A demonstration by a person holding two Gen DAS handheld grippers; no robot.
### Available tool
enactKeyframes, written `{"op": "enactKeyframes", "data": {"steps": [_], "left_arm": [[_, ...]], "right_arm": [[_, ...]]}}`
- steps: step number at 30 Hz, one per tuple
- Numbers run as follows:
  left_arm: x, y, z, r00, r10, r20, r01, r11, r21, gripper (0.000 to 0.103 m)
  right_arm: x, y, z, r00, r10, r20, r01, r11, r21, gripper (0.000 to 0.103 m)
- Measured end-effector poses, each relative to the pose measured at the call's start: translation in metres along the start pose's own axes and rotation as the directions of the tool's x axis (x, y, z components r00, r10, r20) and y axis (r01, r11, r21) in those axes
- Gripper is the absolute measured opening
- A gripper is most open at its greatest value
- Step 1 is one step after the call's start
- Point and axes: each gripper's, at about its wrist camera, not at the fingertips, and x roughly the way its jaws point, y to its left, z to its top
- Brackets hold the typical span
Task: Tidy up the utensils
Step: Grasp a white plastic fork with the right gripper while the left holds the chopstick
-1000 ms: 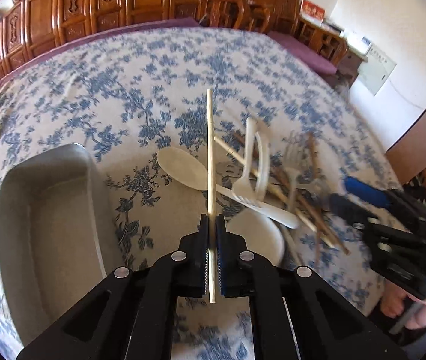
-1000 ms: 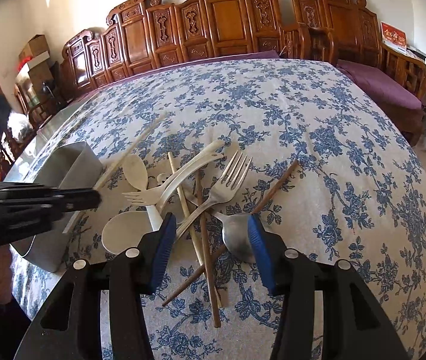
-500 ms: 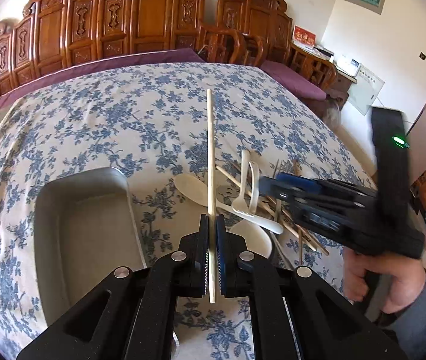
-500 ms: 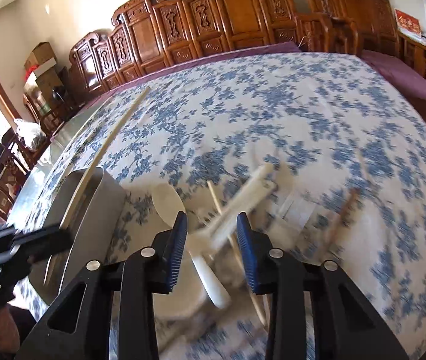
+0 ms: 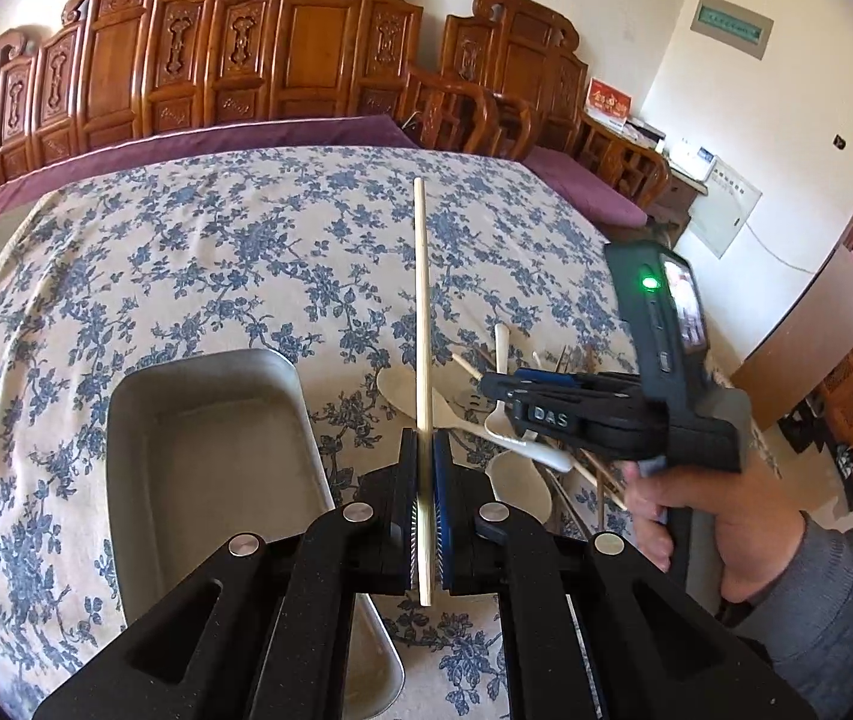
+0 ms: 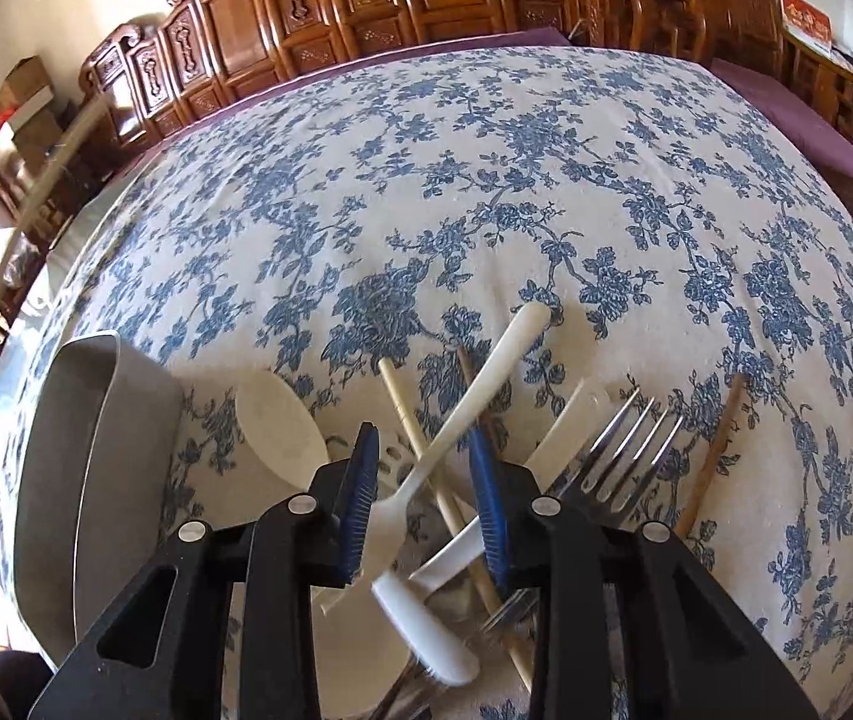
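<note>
We hold a pale wooden chopstick point(image 5: 422, 324) clenched in the left gripper point(image 5: 424, 501), just right of the grey metal tray point(image 5: 210, 456) at lower left; lowering it in looks next. Our right gripper point(image 6: 426, 492), fingers parted, straddles the white plastic fork point(image 6: 456, 414) in the utensil pile at lower centre. Only the right view shows the steel fork point(image 6: 624, 456); the left shows the tray's bare floor.
</note>
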Motion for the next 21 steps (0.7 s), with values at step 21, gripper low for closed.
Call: {"op": "enactKeyframes", "data": {"steps": [21], "left_arm": [[-0.018,0.005,-0.005,1.000,0.016,0.022,-0.016,1.000,0.005,0.004]], "right_arm": [[-0.002,0.001,0.006,0.998,-0.056,0.004,0.056,0.998,0.009,0.008]]}}
